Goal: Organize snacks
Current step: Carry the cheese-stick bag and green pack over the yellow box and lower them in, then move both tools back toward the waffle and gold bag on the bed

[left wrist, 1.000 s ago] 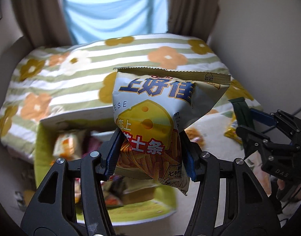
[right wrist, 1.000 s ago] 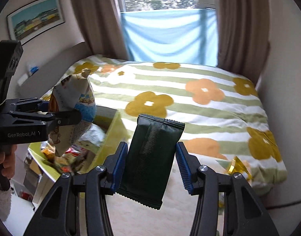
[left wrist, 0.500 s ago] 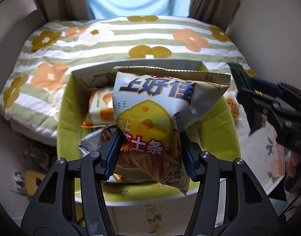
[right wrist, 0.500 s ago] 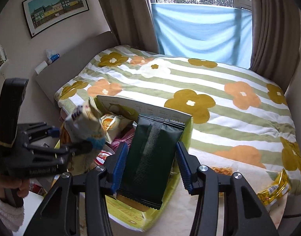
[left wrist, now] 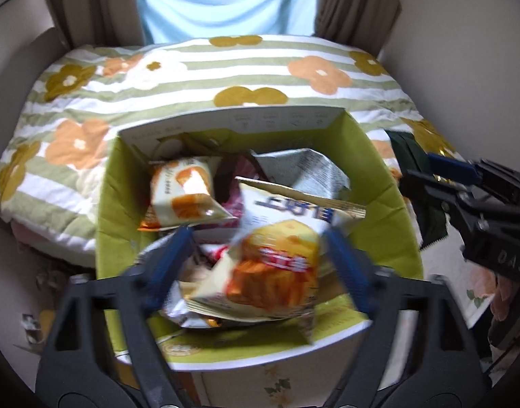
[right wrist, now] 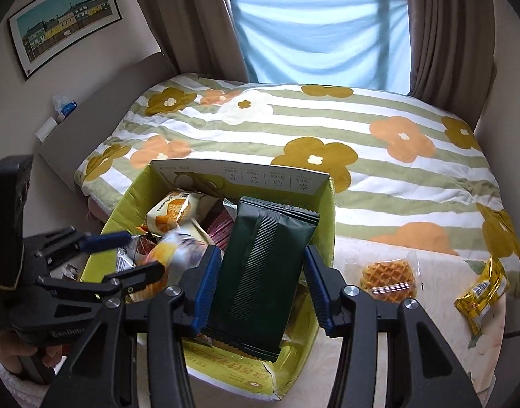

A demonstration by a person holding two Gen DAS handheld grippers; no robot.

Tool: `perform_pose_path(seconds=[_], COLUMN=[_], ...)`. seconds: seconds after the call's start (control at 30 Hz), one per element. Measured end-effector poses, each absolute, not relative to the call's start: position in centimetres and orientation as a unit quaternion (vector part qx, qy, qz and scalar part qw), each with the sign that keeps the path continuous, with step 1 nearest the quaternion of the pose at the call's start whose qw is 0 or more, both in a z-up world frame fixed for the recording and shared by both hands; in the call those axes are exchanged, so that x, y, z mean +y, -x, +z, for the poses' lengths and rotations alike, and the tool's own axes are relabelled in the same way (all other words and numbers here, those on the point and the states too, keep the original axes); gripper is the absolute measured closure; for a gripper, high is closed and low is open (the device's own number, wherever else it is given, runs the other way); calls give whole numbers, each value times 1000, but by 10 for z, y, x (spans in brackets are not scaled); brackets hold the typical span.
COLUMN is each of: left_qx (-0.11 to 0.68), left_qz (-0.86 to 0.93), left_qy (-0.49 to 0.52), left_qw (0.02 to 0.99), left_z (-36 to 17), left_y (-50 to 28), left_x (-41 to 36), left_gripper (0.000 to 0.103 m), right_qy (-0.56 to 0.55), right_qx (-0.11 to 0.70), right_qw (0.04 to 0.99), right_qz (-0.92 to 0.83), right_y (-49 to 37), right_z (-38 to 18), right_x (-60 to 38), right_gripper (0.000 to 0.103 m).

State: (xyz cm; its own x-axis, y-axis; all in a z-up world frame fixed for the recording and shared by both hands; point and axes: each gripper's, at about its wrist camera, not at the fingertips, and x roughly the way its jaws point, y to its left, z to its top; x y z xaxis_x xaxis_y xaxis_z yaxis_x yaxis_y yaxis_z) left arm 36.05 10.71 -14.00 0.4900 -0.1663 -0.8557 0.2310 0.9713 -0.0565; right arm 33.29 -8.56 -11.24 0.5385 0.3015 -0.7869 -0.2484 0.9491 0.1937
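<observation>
Released since a moment ago, the cheese snack bag (left wrist: 277, 255) drops between the left gripper (left wrist: 260, 265)'s now wide-spread fingers into the green box (left wrist: 375, 170). Right gripper (right wrist: 260, 285) pinches a ribbed, matte dark green packet (right wrist: 263, 272) over the box; best lowered before releasing.

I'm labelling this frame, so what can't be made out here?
- Cheese snack bag: print motion-blurred, left wrist view.
- Left gripper: blurred fingers, contact unclear.
- Green box floor: covered by snacks, both views.
- Dark green packet: front faces away; right gripper holds it.
</observation>
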Motion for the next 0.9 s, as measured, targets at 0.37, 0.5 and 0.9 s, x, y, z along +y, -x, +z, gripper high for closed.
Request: perform_pose_path(seconds=[0.37, 0.5, 0.9], left_qx=[484, 483, 483], left_qz=[-74, -68, -80], left_qy=[13, 9, -3], left_qw=[872, 873, 872], left_z=[-134, -137, -141], left_y=[-348, -344, -341], left_x=[140, 141, 136], left_gripper=[0, 0, 0], right_qy=[-34, -34, -30], right_qx=[489, 487, 478], right_qw=[853, 854, 867], right_qz=[177, 177, 137], right_y=[-318, -315, -296], right_z=[-136, -140, -139], right_x=[-77, -73, -85], right_gripper=[57, 17, 4])
